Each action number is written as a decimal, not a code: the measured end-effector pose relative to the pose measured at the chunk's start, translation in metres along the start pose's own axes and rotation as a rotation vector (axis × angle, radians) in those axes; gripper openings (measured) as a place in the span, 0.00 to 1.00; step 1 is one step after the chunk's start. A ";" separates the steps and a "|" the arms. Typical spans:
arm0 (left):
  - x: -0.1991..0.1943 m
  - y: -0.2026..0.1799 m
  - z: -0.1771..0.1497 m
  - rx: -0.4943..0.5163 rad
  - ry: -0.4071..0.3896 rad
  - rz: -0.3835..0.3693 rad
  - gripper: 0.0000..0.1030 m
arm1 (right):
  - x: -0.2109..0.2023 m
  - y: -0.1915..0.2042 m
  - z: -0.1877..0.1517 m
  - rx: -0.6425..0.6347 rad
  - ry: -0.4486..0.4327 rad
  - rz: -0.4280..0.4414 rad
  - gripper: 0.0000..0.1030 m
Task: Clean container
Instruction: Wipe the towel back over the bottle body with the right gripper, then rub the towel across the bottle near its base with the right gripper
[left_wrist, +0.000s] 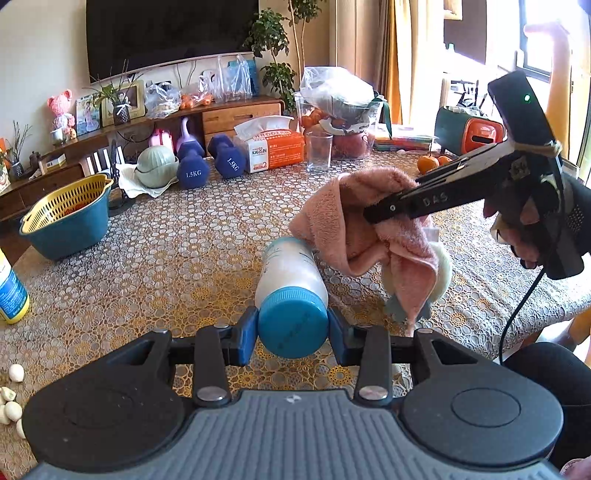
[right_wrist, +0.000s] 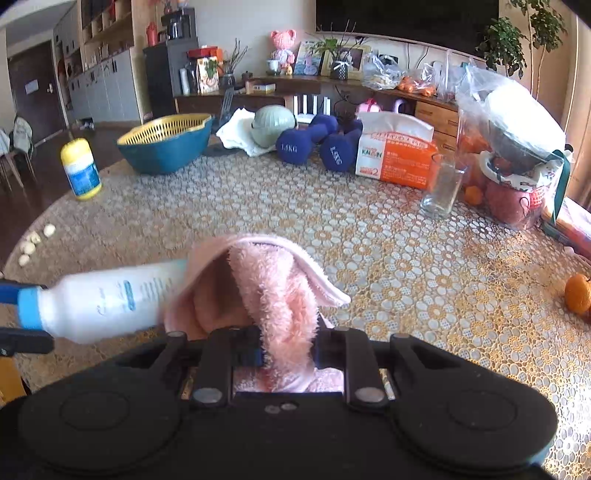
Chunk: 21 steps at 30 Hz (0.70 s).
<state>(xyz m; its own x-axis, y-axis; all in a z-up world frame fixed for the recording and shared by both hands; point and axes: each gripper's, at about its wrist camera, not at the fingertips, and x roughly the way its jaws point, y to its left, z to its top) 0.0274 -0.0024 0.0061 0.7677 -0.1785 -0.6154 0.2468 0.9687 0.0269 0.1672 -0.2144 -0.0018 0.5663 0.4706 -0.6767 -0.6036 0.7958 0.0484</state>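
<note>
A white plastic bottle (left_wrist: 290, 275) with a blue cap (left_wrist: 293, 323) is held level above the table, and my left gripper (left_wrist: 293, 332) is shut on the cap. Its far end touches a pink towel (left_wrist: 343, 225). My right gripper (left_wrist: 373, 216) is shut on that towel and comes in from the right. In the right wrist view the towel (right_wrist: 284, 291) bunches between the fingers of my right gripper (right_wrist: 288, 350) and wraps over the bottom end of the bottle (right_wrist: 110, 299), which reaches in from the left.
The lace-covered table (left_wrist: 184, 251) carries a teal basket with a yellow strainer (left_wrist: 66, 218), two blue dumbbells (left_wrist: 194, 162), a tissue pack (left_wrist: 273, 146), an empty glass (left_wrist: 318, 151), oranges (right_wrist: 578, 293), a yellow-capped bottle (right_wrist: 80, 168) and garlic cloves (left_wrist: 11, 402).
</note>
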 end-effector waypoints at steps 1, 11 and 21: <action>0.000 -0.002 0.002 0.011 -0.007 0.004 0.38 | -0.008 0.000 0.003 0.002 -0.023 0.012 0.21; 0.000 -0.021 0.016 0.102 -0.059 0.024 0.38 | -0.055 0.038 0.037 -0.095 -0.104 0.247 0.21; 0.001 -0.016 0.015 0.094 -0.063 0.012 0.38 | -0.025 0.086 0.052 -0.198 -0.043 0.335 0.23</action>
<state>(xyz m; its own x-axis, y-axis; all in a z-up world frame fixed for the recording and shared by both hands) 0.0329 -0.0209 0.0171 0.8062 -0.1802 -0.5636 0.2891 0.9510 0.1096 0.1309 -0.1379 0.0573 0.3403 0.7108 -0.6156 -0.8531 0.5088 0.1158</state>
